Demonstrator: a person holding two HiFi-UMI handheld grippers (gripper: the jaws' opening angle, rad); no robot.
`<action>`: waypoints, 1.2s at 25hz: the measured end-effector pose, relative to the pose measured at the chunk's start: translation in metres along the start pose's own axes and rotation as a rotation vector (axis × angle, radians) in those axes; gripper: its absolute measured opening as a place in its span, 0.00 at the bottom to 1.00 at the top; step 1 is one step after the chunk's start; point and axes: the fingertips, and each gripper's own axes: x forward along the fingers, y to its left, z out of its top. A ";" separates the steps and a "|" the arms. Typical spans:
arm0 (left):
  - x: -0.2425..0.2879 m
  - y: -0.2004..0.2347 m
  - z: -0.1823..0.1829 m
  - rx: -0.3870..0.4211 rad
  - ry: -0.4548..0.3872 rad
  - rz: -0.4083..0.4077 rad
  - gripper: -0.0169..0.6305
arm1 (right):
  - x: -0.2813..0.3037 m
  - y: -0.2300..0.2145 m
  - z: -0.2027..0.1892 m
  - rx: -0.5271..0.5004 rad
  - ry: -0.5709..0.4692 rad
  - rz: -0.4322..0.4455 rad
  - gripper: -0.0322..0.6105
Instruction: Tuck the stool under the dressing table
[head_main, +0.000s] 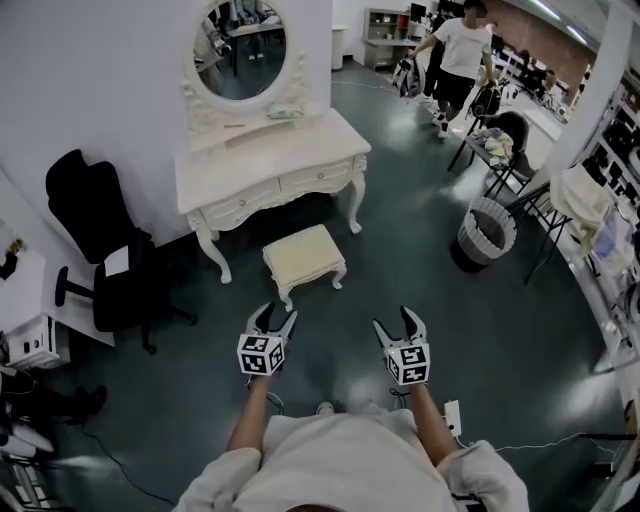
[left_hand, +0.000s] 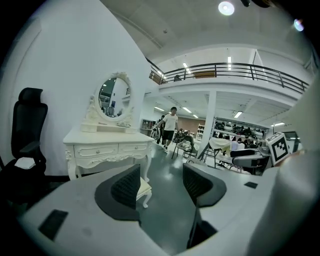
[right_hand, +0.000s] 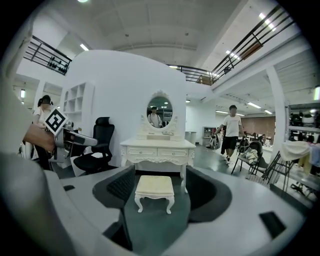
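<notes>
Two pairs of tongs reach forward side by side, each with its marker cube turned back toward the person. The left tongs (head_main: 276, 318) are spread wide with nothing between the pads. The right tongs (head_main: 397, 322) are spread wide too and grip nothing. The hands that hold them are hidden behind the cubes; only the forearms and the shoulders show, and the shoulders are cut off by the lower edge of the head view.

The stool (head_main: 304, 258), cream with curved legs, stands on the dark floor (head_main: 480, 330) ahead of both tongs and apart from them, a little nearer the left pair. It sits out in the open, in front of the dressing table (head_main: 270, 170), which lies further beyond the tongs against the white wall.

In the right gripper view the stool shows whole in the gap between the jaws. In the left gripper view that pair's left jaw covers most of it, leaving only a corner of the seat and one leg.

The oval mirror (head_main: 240, 50) on the table is cut off at the top of the head view, and the small things at its foot are too small to tell. A black office chair (head_main: 95, 240) stands beyond and to the left of the left tongs.
</notes>
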 end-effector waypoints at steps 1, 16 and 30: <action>0.004 0.004 0.003 0.003 0.000 0.001 0.41 | 0.006 0.000 0.001 0.002 -0.001 0.003 0.53; 0.052 0.033 0.002 0.007 0.042 0.010 0.41 | 0.052 -0.027 -0.007 0.032 0.015 -0.016 0.52; 0.167 0.052 0.036 0.007 0.056 0.004 0.41 | 0.142 -0.105 0.010 0.057 0.017 -0.034 0.52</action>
